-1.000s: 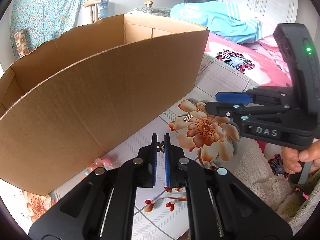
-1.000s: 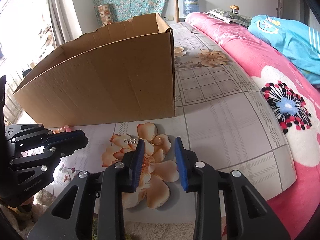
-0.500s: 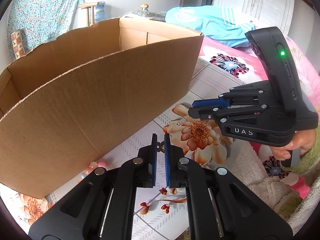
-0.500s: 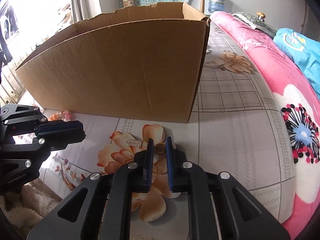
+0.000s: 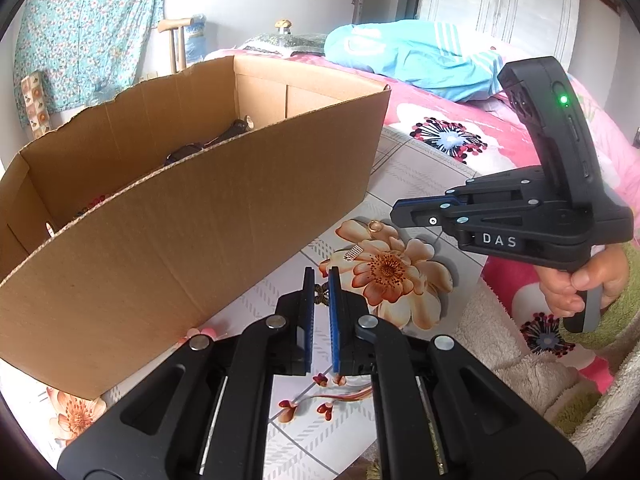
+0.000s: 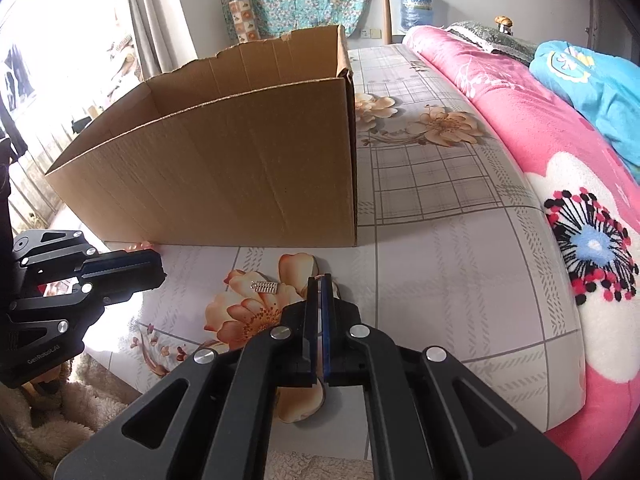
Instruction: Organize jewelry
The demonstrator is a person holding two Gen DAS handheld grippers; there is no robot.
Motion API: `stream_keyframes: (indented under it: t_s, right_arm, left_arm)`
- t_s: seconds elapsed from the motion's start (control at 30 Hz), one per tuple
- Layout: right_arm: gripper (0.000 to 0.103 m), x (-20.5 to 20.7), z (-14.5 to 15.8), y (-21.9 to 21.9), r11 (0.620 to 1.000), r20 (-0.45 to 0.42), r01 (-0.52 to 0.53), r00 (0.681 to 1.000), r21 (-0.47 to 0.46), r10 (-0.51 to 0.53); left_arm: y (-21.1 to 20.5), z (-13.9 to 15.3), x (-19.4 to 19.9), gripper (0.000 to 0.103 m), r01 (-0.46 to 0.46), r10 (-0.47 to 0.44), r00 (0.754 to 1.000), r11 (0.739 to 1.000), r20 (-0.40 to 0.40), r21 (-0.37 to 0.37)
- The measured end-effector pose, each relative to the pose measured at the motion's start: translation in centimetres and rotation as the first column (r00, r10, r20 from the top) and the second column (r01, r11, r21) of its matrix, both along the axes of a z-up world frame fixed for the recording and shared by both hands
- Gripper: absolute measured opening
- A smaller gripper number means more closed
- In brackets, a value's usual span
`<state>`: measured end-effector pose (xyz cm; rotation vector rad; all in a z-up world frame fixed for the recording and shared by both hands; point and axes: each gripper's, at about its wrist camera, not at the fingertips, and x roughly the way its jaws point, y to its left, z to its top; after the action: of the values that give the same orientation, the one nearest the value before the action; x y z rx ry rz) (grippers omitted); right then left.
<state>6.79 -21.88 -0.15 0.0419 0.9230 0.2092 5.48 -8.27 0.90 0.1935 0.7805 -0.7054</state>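
Both claws hang low over a flower-printed bedsheet [image 6: 440,248] in front of a large open cardboard box [image 5: 200,220]. The left claw [image 5: 320,292] has its blue pads drawn narrow, and a small bronze charm [image 5: 320,291] shaped like a butterfly sits pinched between them, just near of the box's front wall. The right claw [image 6: 320,280], held in a person's right hand [image 5: 580,284], is closed to a thin slit above a big orange flower printed on the sheet. A gold ring [image 5: 375,225] lies at its very tips, on a petal near the box's right corner. Only a sliver of the ring shows in the right wrist view, and whether the pads actually grip it cannot be told. A small silver comb-like piece [image 5: 353,253] rests flat on the same flower, just left of the ring and apart from both claws. Some pink beads [image 5: 204,334] lie on the sheet against the base of the box, to the left. Inside the box, dark items [image 5: 208,144] lie along the near wall, too shadowed to identify. A pink floral blanket [image 6: 540,128] covers the bed's right side.
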Motion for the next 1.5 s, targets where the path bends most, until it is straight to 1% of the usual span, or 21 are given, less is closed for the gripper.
stream_keyframes:
  t_s: [0.03, 0.1, 0.17, 0.23, 0.33, 0.47, 0.6, 0.63, 0.7, 0.8, 0.93, 1.13, 1.23, 1.27, 1.33, 1.4, 1.5]
  right_arm:
    - [0.002, -0.1, 0.1, 0.0, 1.0, 0.002, -0.002, 1.0, 0.001, 0.002]
    - [0.006, -0.1, -0.1, 0.0, 1.0, -0.013, -0.02, 1.0, 0.005, 0.02]
    - [0.021, -0.1, -0.4, 0.2, 0.999, -0.025, -0.035, 0.999, -0.011, 0.034]
    - [0.023, 0.1, -0.5, 0.3, 0.998, -0.023, -0.043, 0.999, -0.035, 0.043]
    - [0.023, 0.3, -0.5, 0.3, 0.997, -0.021, -0.061, 0.998, -0.05, 0.06]
    - [0.023, 0.9, -0.9, 0.8, 0.991, -0.018, -0.096, 0.995, -0.093, 0.095]
    - [0.023, 1.7, -1.2, 0.6, 0.986, -0.028, -0.144, 0.989, -0.086, 0.142]
    - [0.022, 1.9, -1.2, 0.5, 0.985, -0.032, -0.154, 0.988, -0.083, 0.152]
    - [0.012, 2.2, -1.2, 0.4, 0.982, -0.038, -0.17, 0.985, -0.082, 0.167]
    - [0.01, 2.5, -1.2, 0.2, 0.979, -0.038, -0.185, 0.982, -0.081, 0.183]
    - [0.01, 2.3, -1.2, 0.1, 0.983, -0.033, -0.172, 0.985, -0.058, 0.17]
    - [0.01, 1.8, -1.1, -0.6, 0.993, -0.027, -0.119, 0.993, -0.014, 0.119]
    - [0.01, 1.0, 0.0, -1.0, 0.996, -0.001, -0.087, 0.996, 0.007, 0.087]
    - [0.004, 0.6, 0.5, -1.1, 0.997, 0.012, -0.078, 0.997, 0.011, 0.078]
    - [0.004, -0.2, 1.7, -1.4, 0.998, 0.037, -0.061, 0.998, 0.025, 0.06]
    - [0.004, -0.9, 3.3, -1.7, 0.998, 0.071, -0.054, 0.996, 0.045, 0.051]
    - [0.004, -1.8, 5.5, -1.8, 0.997, 0.133, -0.057, 0.99, 0.047, 0.051]
  left_arm:
    - [0.1, 0.0, -0.1, 0.006, 0.0, 0.0, 1.0, 1.0, 0.001, 0.002]
    - [0.1, 0.0, -0.2, 0.006, -0.002, 0.002, 1.0, 1.0, 0.0, 0.006]
    - [0.1, 0.0, -0.3, 0.006, -0.003, 0.003, 1.0, 1.0, -0.001, 0.007]
    - [0.1, 0.0, -0.4, 0.006, -0.006, 0.006, 1.0, 1.0, 0.0, 0.011]
    - [0.2, 0.0, -0.4, 0.006, -0.008, 0.008, 1.0, 1.0, -0.003, 0.015]
    - [0.2, -0.1, -0.3, 0.006, -0.007, 0.007, 1.0, 1.0, -0.004, 0.02]
    - [0.0, -0.1, -0.2, 0.006, -0.007, 0.007, 1.0, 1.0, -0.004, 0.024]
    - [0.0, -0.1, -0.1, 0.006, -0.008, 0.008, 1.0, 1.0, -0.005, 0.024]
    - [0.0, -0.2, 0.0, 0.006, -0.01, 0.01, 1.0, 1.0, -0.008, 0.024]
    - [-0.1, -0.3, 0.0, 0.006, -0.009, 0.009, 1.0, 1.0, -0.012, 0.026]
    - [-0.3, -0.3, 0.0, 0.006, -0.006, 0.006, 1.0, 1.0, -0.009, 0.029]
    - [-0.4, 0.3, -0.2, 0.006, 0.0, 0.0, 1.0, 1.0, 0.008, 0.022]
    - [-0.3, 0.8, -0.5, 0.006, 0.009, -0.009, 1.0, 1.0, 0.021, 0.015]
    - [-0.3, 1.1, -0.7, 0.006, 0.014, -0.014, 1.0, 1.0, 0.025, 0.009]
    - [-0.1, 2.1, -1.0, 0.006, 0.023, -0.023, 0.999, 1.0, 0.038, -0.013]
    - [0.2, 3.5, -1.2, 0.006, 0.036, -0.033, 0.998, 0.998, 0.055, -0.047]
    - [0.9, 5.7, -1.3, 0.006, 0.049, -0.041, 0.996, 0.993, 0.08, -0.105]
